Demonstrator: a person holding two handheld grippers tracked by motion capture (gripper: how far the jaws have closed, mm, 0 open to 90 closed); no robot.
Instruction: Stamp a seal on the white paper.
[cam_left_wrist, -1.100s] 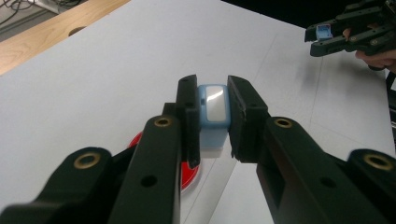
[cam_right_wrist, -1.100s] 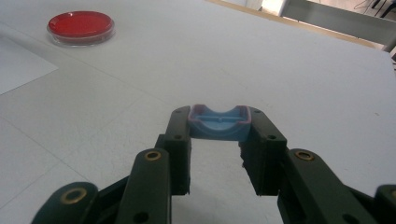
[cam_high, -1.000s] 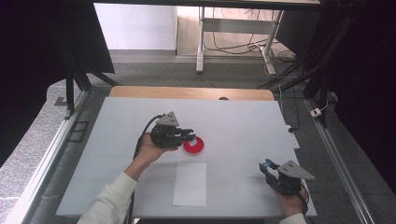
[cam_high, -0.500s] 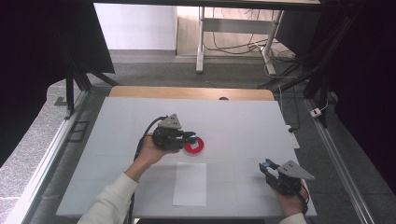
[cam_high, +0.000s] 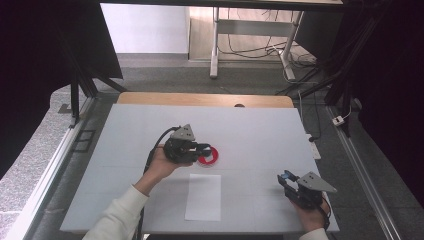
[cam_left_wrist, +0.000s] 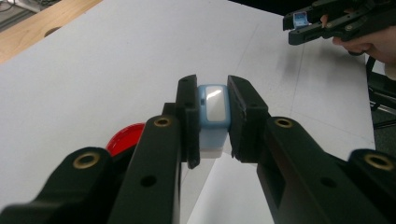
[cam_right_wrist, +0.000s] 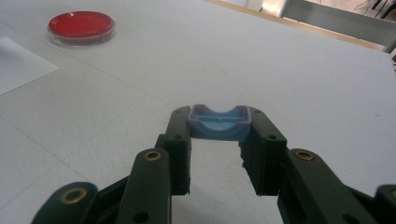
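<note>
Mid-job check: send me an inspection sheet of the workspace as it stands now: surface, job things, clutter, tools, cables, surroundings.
Surface: white tabletop with a wooden strip along the far edge.
Job's things: small blue-and-white rectangular block in the left tool; blue open plastic cap in the right tool; round red shallow dish mid-table; white paper sheet near the front edge.
Clutter: nothing seen.
Grippers: left tool shut on the block, beside the dish; right tool shut on the cap, near the front right corner.
Cables: black cable trails from the left tool; loose wires on the floor beyond the table.
Surroundings: dark frame struts, grey floor, a desk leg behind.
</note>
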